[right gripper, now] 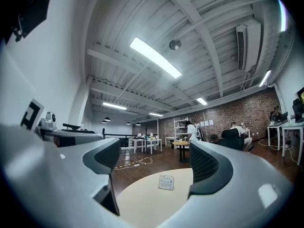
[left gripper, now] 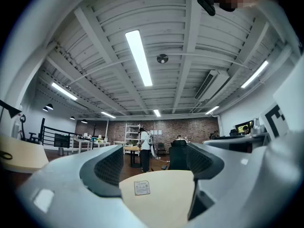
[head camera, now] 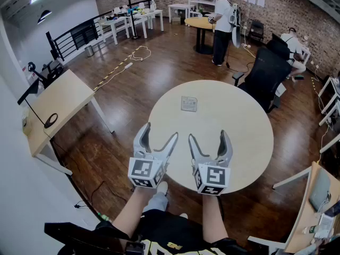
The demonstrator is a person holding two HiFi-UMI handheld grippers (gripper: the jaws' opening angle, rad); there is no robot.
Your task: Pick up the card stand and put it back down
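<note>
A small white card stand (head camera: 188, 103) stands upright on the far left part of the round beige table (head camera: 239, 137). My left gripper (head camera: 160, 134) hovers open over the table's near edge, well short of the stand, nothing between its fingers. My right gripper (head camera: 207, 135) is beside it, also open and empty. In the left gripper view the card stand (left gripper: 142, 187) shows between the wide jaws, far ahead. The right gripper view shows the card stand (right gripper: 166, 182) ahead between its spread jaws too.
A black office chair (head camera: 265, 76) stands at the table's far right. A light wooden desk (head camera: 53, 108) is to the left, another desk (head camera: 319, 206) at the right. A person in white (head camera: 222, 28) stands by a yellow table far off; another sits at the back right.
</note>
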